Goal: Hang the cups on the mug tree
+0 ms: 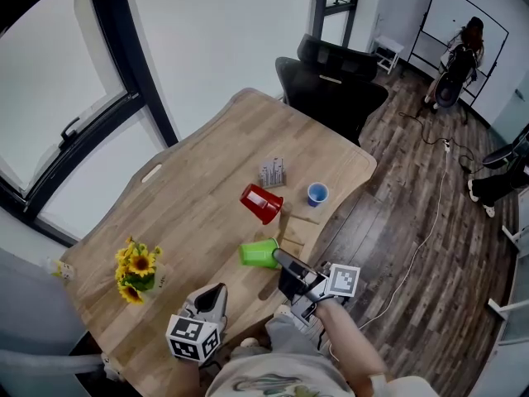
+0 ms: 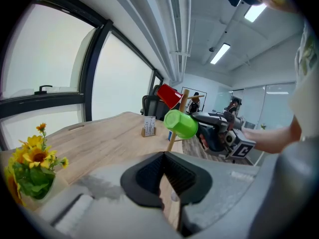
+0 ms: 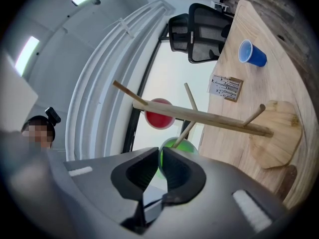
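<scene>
A wooden mug tree (image 3: 209,118) stands near the table's right edge, its base (image 1: 299,231) on the wood. A red cup (image 1: 261,203) hangs on one upper peg. Lower down, a green cup (image 1: 259,253) sits over another peg, and my right gripper (image 1: 281,260) is shut on its rim. In the right gripper view the jaws pinch the green cup's wall (image 3: 179,146), with the red cup (image 3: 160,113) beyond. A blue cup (image 1: 317,193) stands upright on the table behind the tree. My left gripper (image 1: 216,296) hovers at the near edge, shut with nothing in it (image 2: 163,156).
A vase of sunflowers (image 1: 136,273) stands at the near left. A small card holder (image 1: 272,173) sits behind the red cup. Black office chairs (image 1: 331,81) are at the table's far end. The table's right edge (image 1: 347,197) drops to a wooden floor.
</scene>
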`<action>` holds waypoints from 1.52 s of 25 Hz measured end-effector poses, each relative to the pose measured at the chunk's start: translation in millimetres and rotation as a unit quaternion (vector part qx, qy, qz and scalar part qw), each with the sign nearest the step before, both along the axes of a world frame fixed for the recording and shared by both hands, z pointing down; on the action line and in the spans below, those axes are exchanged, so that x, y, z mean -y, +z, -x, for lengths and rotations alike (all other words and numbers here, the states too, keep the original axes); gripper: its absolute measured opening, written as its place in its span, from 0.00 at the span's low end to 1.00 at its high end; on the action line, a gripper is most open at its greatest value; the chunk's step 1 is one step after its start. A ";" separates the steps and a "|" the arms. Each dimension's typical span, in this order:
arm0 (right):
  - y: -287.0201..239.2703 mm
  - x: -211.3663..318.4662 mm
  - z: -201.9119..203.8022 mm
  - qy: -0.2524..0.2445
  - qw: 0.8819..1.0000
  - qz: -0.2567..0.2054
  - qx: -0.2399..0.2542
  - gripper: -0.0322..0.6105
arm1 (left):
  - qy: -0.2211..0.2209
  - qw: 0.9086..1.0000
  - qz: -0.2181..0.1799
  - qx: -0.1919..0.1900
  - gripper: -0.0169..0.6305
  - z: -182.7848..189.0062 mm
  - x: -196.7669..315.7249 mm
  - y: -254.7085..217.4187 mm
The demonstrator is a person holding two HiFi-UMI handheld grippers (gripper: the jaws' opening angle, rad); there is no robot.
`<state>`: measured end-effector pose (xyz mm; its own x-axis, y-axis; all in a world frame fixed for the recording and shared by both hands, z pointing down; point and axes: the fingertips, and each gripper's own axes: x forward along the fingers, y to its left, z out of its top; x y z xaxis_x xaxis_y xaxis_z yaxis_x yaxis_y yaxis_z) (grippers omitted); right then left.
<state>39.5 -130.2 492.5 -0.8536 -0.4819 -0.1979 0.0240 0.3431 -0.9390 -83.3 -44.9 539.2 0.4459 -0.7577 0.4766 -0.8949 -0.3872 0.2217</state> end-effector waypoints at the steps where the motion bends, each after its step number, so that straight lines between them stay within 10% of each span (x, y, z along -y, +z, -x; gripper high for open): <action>1: 1.2 1.4 -0.9 0.001 1.000 0.001 -0.001 0.09 | 0.000 1.000 0.000 0.000 0.03 -0.1 1.0 0.5; 38: 38.5 45.5 -21.5 -0.036 0.993 -0.023 -0.109 0.15 | 0.001 1.000 0.004 0.002 0.03 -7.9 59.2 1.8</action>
<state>61.0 -175.6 531.0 -0.9103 -0.4132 -0.0247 -0.1527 0.3908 -0.9077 -75.4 -104.2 541.0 0.4460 -0.7522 0.4850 -0.8948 -0.3875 0.2218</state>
